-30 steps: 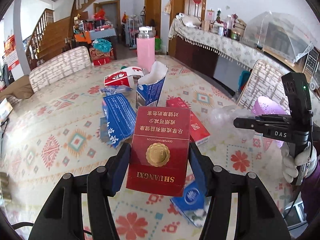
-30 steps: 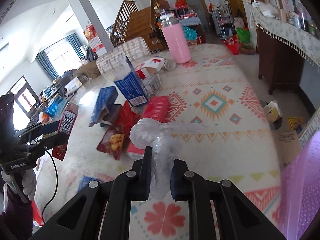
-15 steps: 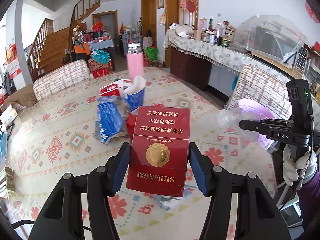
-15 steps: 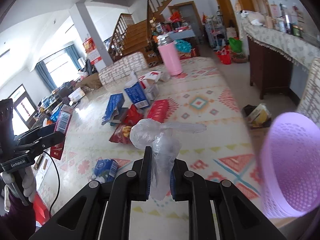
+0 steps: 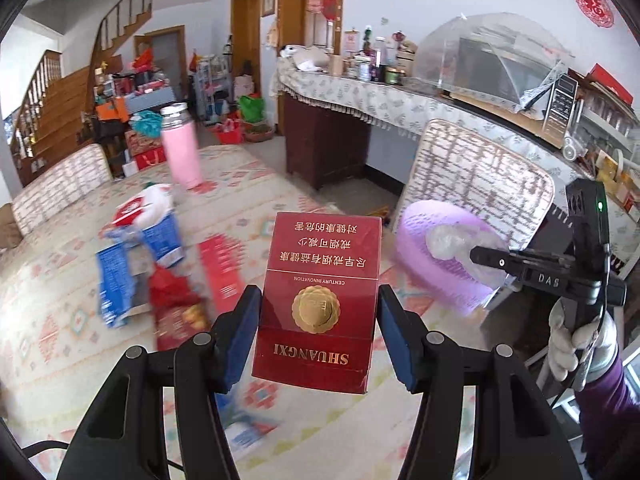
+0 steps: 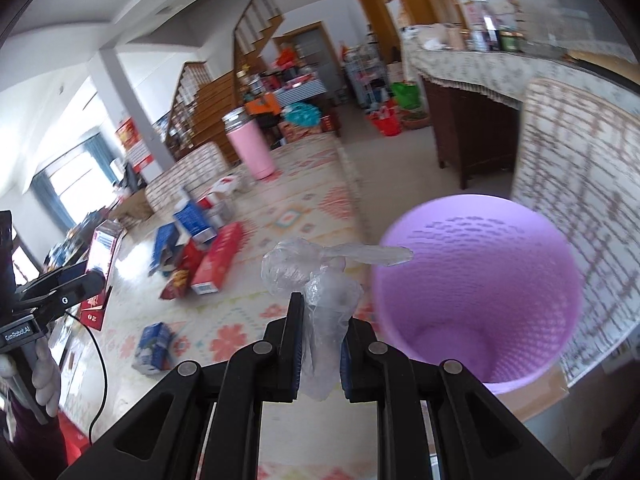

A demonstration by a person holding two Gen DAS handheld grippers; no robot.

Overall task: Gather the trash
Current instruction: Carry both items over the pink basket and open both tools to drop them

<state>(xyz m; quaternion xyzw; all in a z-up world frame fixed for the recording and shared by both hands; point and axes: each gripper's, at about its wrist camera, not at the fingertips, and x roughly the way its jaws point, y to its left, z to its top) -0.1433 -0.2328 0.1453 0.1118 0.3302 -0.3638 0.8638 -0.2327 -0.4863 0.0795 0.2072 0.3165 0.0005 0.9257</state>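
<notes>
My left gripper [image 5: 318,332] is shut on a red cigarette box [image 5: 320,296] and holds it upright above the patterned table. My right gripper [image 6: 318,340] is shut on a crumpled clear plastic wrapper [image 6: 316,280]. That wrapper hangs just left of the open mouth of a purple perforated waste basket [image 6: 476,292], which stands beyond the table's right edge. In the left wrist view the right gripper [image 5: 480,256] holds the wrapper [image 5: 448,242] over the basket [image 5: 432,256]. The left gripper [image 6: 90,280] with the red box [image 6: 102,248] shows far left in the right wrist view.
Blue cartons [image 5: 120,276], red packets [image 5: 176,300] and a long red box [image 6: 218,260] litter the table's middle. A pink flask [image 5: 182,152] stands at the far end. A small blue carton [image 6: 154,346] lies near the front. A chair back [image 5: 476,184] rises behind the basket.
Both grippers have swung right, away from the litter pile toward the purple basket. The basket now looms large beside the wrapper. Both grips are unchanged.
</notes>
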